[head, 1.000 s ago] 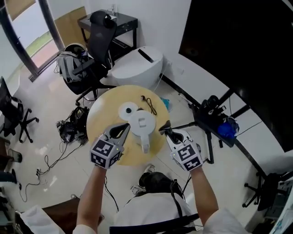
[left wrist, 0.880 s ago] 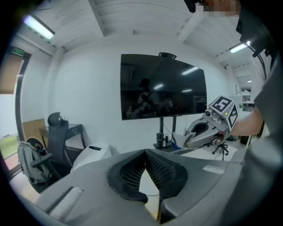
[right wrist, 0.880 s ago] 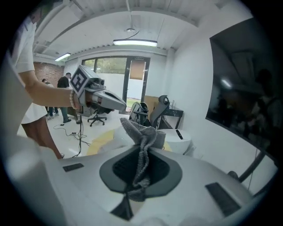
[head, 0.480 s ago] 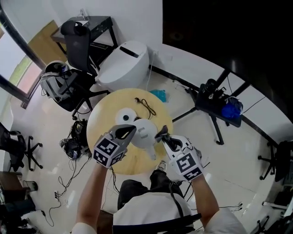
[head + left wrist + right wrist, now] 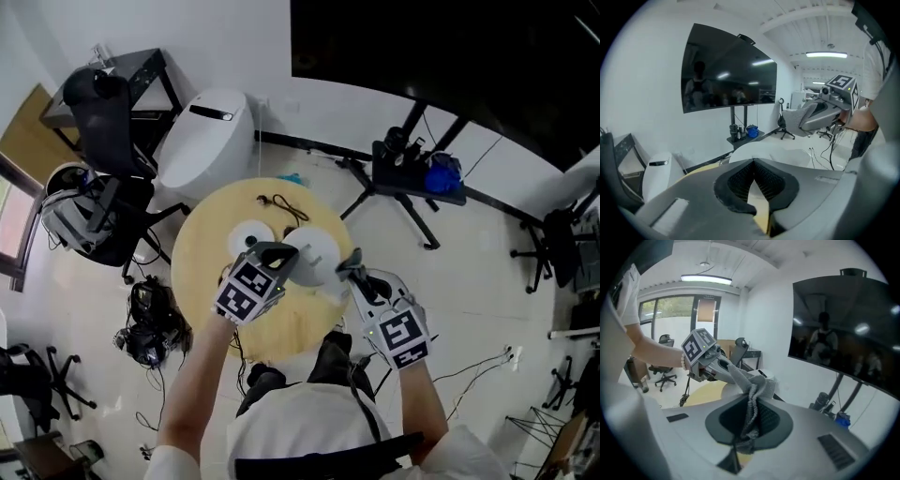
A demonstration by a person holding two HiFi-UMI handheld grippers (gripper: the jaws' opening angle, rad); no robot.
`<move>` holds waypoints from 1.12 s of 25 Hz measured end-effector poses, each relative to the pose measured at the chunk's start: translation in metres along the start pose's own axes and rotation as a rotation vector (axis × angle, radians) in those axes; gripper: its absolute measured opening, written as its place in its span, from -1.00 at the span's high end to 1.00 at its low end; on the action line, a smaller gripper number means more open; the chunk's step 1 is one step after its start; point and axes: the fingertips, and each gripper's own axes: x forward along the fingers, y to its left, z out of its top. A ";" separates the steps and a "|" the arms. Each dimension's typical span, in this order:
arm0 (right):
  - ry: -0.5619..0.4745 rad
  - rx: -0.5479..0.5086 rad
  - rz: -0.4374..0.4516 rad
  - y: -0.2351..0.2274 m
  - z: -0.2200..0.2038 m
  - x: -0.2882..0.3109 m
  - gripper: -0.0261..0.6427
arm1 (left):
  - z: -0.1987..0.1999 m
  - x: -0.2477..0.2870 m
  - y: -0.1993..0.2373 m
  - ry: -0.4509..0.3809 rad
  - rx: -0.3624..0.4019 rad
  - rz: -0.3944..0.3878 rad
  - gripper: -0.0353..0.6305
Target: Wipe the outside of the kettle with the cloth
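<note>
Head view, left gripper (image 5: 292,253) nearer kettle (image 5: 323,259), perhaps touching

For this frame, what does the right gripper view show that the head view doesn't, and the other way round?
Only the right gripper view: the grey cloth clamped in the jaws of the right gripper. Only the head view: the white disc and black cable on the round table. Both: the left gripper and the dark wall screen.
</note>
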 end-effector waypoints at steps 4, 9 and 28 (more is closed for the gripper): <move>0.024 0.053 -0.120 0.029 -0.009 -0.004 0.83 | 0.000 0.005 -0.005 0.007 0.070 -0.091 0.89; 0.055 0.158 -0.198 0.065 -0.033 0.009 0.83 | 0.000 0.008 -0.007 0.028 0.107 -0.145 0.89; 0.253 0.439 -0.269 0.085 -0.153 0.124 0.83 | 0.008 0.011 -0.013 0.065 0.102 -0.172 0.89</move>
